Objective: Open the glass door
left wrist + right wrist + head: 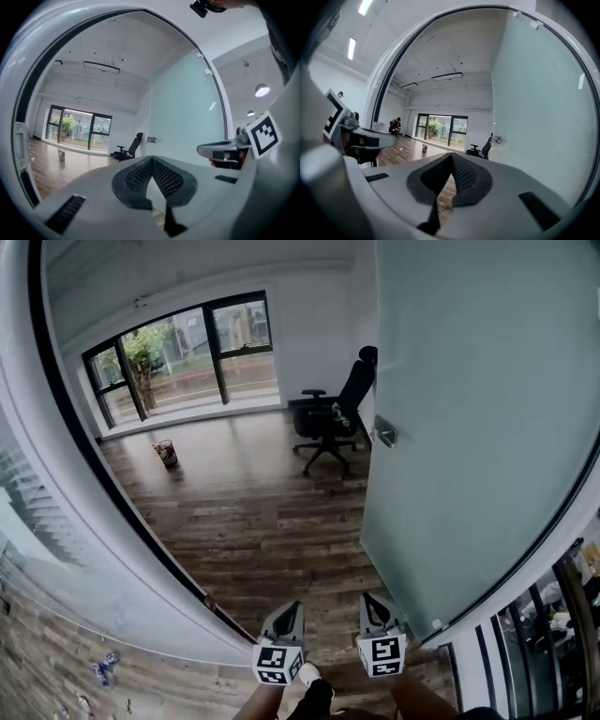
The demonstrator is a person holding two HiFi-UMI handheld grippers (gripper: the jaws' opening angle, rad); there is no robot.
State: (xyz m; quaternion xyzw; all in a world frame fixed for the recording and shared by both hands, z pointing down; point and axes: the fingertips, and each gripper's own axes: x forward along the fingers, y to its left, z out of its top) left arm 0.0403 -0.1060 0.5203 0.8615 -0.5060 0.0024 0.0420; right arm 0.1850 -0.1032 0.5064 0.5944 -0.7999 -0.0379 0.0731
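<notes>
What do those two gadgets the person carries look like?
The left hand-held gripper and right hand-held gripper look alike: pale grey bodies, dark mesh-textured pads tapering to a point, and a white cube printed with black square markers.

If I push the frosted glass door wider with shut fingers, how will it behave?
The glass door is a tall, rigid panel, so it probably swings as one piece and feels heavy to start. Its smooth frosted face looks slippery; a push may skid, so press near the handle. Being glass, it likely dislikes sharp knocks.
</notes>
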